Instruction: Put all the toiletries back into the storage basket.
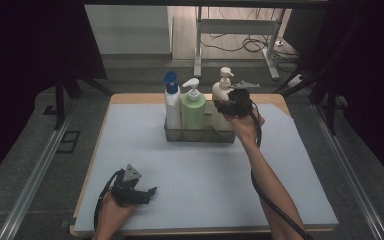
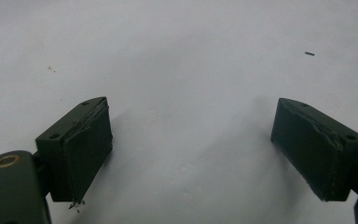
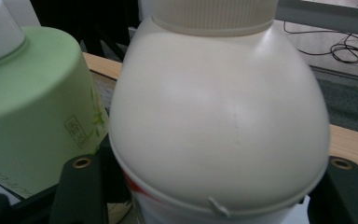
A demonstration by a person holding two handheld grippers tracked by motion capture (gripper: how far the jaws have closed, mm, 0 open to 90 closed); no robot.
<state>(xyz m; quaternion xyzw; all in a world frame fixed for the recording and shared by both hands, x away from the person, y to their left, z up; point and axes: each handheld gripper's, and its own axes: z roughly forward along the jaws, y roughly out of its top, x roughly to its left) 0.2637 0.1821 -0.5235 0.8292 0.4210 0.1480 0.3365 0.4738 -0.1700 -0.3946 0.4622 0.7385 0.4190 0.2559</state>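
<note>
1. Looks like the step in hand is setting the cream pump bottle [image 3: 219, 126] into the clear basket [image 1: 200, 135]. It sits at the basket's right end, just beside the green pump bottle [image 1: 193, 107], with a blue-capped white bottle [image 1: 172, 105] at the basket's left end.
2. The right gripper [image 1: 232, 105] has its jaws around the cream bottle's body, apparently clamped on it.
3. Next I'd guess: let go and back out without knocking the green one, which is really close.
4. The left gripper [image 2: 191, 154] is well away from the basket, resting on the grey mat [image 1: 205, 175], jaws wide apart with nothing between them.
</note>
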